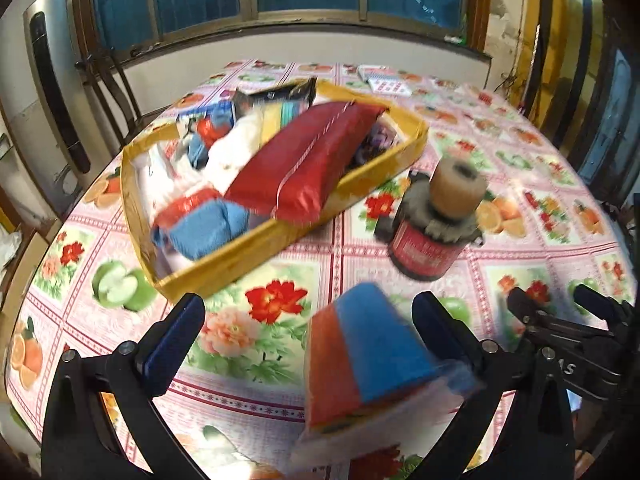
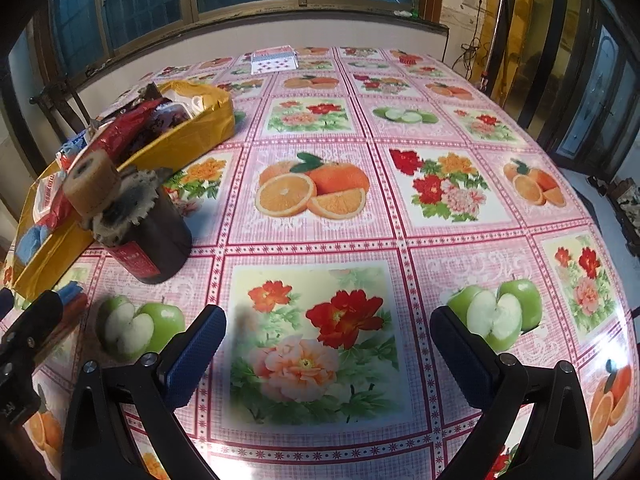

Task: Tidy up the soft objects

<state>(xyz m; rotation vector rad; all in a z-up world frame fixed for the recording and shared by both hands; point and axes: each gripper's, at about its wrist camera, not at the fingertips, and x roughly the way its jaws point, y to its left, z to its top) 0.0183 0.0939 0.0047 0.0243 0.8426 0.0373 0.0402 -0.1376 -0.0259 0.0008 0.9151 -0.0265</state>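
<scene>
A soft pack [image 1: 372, 360], blue on one half and orange-red on the other, lies blurred on the tablecloth between the fingers of my left gripper [image 1: 308, 312]. The jaws stand wide open, and the pack sits close to the right finger. A yellow tray [image 1: 256, 244] further back holds several soft packs, among them a long red one [image 1: 304, 160] and a blue one [image 1: 208, 228]. My right gripper [image 2: 328, 320] hovers open over the bare cloth with nothing in it. It also shows at the right edge of the left wrist view, right gripper [image 1: 556, 300].
A dark jar with a red label [image 1: 424, 248] [image 2: 156, 236], topped by a tan roll, stands right of the tray [image 2: 192, 132]. A card pack [image 2: 274, 60] lies at the table's far side. A chair [image 1: 108, 80] and a wall under windows stand behind.
</scene>
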